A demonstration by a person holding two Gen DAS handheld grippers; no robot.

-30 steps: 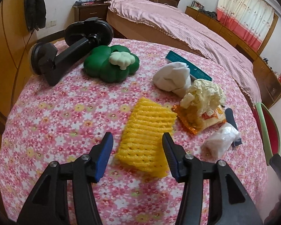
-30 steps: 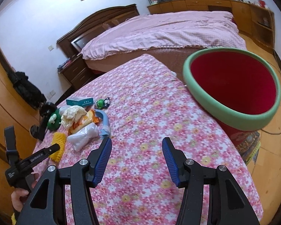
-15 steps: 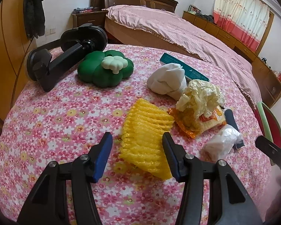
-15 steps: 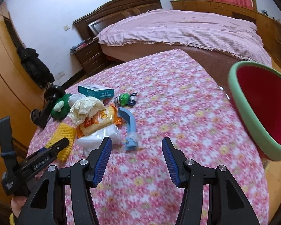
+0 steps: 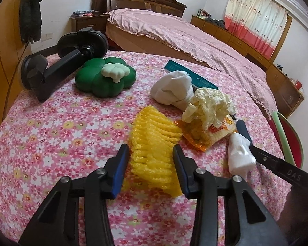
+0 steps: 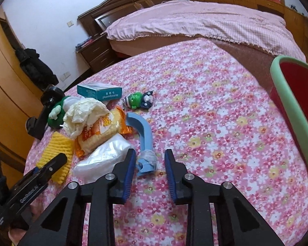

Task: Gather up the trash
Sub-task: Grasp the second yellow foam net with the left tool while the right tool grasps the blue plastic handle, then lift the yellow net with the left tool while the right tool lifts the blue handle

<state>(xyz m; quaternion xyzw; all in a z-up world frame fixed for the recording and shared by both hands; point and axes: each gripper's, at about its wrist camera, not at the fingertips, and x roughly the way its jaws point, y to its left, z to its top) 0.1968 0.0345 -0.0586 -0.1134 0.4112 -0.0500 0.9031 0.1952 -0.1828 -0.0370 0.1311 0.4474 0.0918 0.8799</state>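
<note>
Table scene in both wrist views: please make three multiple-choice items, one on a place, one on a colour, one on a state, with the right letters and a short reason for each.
1. Where is the teal box?
A. On the bed. B. Behind the white bundle. C. In the bin.
2. What colour is the curved plastic piece?
A. Blue. B. Black. C. Orange.
3. How is the pale paper?
A. Rolled up. B. Folded flat. C. Crumpled.
Key: 1 B, the box shows just past the bundle; 2 A, it is light blue in the right wrist view; 3 C, it is a creased wad on the snack packet.
</note>
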